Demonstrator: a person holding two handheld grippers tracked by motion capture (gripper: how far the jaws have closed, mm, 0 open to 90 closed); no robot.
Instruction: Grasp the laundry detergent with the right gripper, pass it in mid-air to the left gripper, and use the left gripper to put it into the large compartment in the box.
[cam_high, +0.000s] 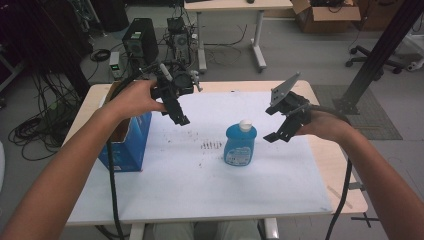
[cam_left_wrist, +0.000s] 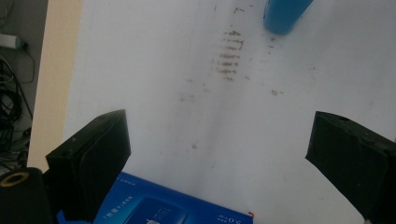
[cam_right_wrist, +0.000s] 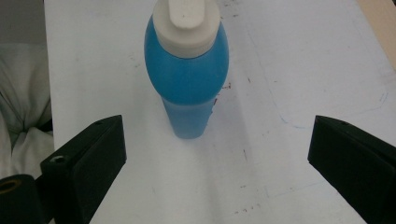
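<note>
Centrally on the white sheet-covered table (cam_high: 190, 175) stood an upright blue plastic bottle with a white cap (cam_high: 240, 144), a paper label on its front. The right gripper (cam_high: 280, 124) hung in the air at the bottle's three o'clock, near it but apart, held in the person's right hand (cam_high: 325, 125), a grey three-cornered plate on top. Its two black jaws were spread wide with nothing between them. Through the right gripper view, that bottle (cam_right_wrist: 189, 79) stood ahead at twelve o'clock, beyond the gap of the open right gripper (cam_right_wrist: 217, 154), untouched.

At the bottle's ten o'clock, well apart, the left gripper (cam_high: 177, 112) was raised above the table in the person's left hand (cam_high: 132, 100), angled down. Its jaws too stood apart and empty, as the left gripper view showed (cam_left_wrist: 219, 149). An open blue cardboard box (cam_high: 127, 137) sat at the table's nine o'clock edge, just beneath that hand; in the left gripper view its printed blue flap (cam_left_wrist: 173, 205) showed at six o'clock, while the bottle's base (cam_left_wrist: 285, 16) sat at one o'clock. A patch of small brown smudges (cam_high: 211, 145) marked the sheet just beside the bottle at its nine o'clock.
</note>
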